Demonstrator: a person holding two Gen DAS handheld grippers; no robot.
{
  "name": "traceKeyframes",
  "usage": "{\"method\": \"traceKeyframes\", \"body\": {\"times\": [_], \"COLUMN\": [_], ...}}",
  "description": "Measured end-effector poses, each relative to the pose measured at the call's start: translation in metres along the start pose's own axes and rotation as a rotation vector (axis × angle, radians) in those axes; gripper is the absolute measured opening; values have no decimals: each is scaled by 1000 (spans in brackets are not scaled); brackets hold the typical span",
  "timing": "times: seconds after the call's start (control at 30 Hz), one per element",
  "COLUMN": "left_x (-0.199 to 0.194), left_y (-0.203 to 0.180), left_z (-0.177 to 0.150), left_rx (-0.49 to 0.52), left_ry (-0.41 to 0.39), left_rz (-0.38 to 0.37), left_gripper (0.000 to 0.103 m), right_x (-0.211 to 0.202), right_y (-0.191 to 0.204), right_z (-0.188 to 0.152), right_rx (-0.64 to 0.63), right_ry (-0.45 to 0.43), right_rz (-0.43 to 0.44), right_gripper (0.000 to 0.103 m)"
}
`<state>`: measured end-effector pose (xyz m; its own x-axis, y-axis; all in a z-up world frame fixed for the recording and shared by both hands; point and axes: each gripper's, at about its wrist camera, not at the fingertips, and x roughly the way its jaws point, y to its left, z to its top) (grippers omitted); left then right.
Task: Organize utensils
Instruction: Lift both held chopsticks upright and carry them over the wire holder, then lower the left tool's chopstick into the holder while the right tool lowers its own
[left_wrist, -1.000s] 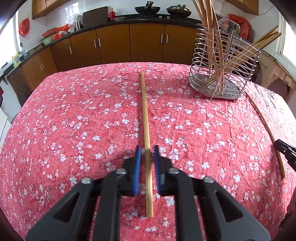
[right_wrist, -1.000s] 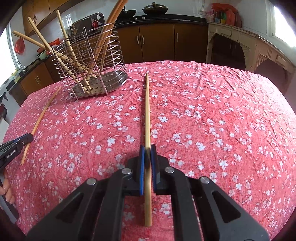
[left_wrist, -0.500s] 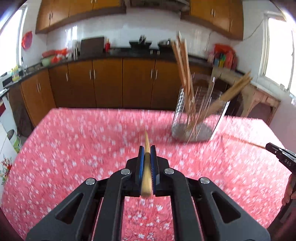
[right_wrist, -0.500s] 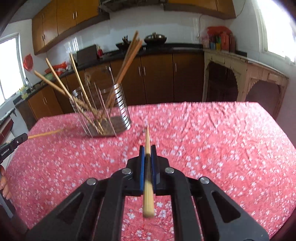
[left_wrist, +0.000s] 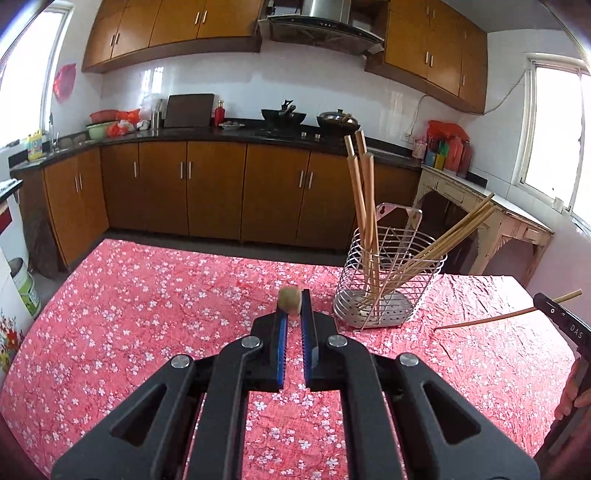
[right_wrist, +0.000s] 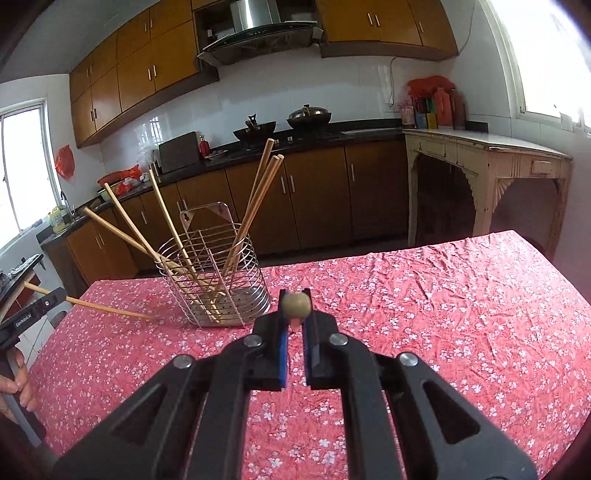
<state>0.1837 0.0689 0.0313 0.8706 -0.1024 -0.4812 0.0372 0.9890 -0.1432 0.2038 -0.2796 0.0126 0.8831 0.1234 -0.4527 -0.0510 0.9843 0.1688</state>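
Note:
My left gripper (left_wrist: 292, 306) is shut on a wooden chopstick (left_wrist: 289, 300), seen end-on, lifted above the red cloth. My right gripper (right_wrist: 295, 306) is shut on another wooden chopstick (right_wrist: 295, 304), also seen end-on. Each held chopstick shows slanting down in the other view, the right one in the left wrist view (left_wrist: 487, 319) and the left one in the right wrist view (right_wrist: 107, 308). The wire utensil holder (left_wrist: 391, 275) stands right of the left gripper with several chopsticks in it; in the right wrist view it (right_wrist: 214, 280) stands to the left.
The table carries a red flowered cloth (left_wrist: 147, 314). Kitchen cabinets (left_wrist: 214, 192) and a counter run behind the table. A pale side table (right_wrist: 487, 184) stands at the right. The right gripper's body (left_wrist: 565, 325) is at the right edge of the left wrist view.
Both grippers have lifted their chopsticks off the cloth and tilted up, so each chopstick now points away from the camera. The views rose from the table to the kitchen.

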Motion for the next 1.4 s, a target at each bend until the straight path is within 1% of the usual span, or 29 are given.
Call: {"method": "traceKeyframes", "body": {"times": [0.17,0.4,0.63,0.83,0.93,1.07,1.17,1.3,1.4], "left_x": [-6,-30,-56,-75,-82,-78,-64,-42,-23], "left_y": [4,-2,-20,-41,-58,-77,-87,-95,-96], "left_z": [7,28,50,75,93,115,129,135,136], "left_rx": [-13,1,25,21,28,19,7,14,12], "left_ry": [-23,-89,-163,-227,-280,-331,-357,-356,-323], "left_rz": [0,-17,-47,-104,-124,-127,-102,-66,-54], "left_gripper": [6,6,6,6,6,6,6,6,6], "right_x": [-4,-30,-63,-86,-93,-76,-51,-14,6], "right_y": [6,9,9,17,26,47,63,73,75], "right_z": [8,38,68,93,112,136,149,161,163], "right_rx": [0,1,-13,-8,-26,-57,-88,-90,-80], "right_ry": [-33,-100,-139,-147,-152,-93,-32,40,78], "right_rz": [0,21,78,166,185,216,206,203,207], "right_gripper": [7,7,7,7,7,7,7,7,7]}}
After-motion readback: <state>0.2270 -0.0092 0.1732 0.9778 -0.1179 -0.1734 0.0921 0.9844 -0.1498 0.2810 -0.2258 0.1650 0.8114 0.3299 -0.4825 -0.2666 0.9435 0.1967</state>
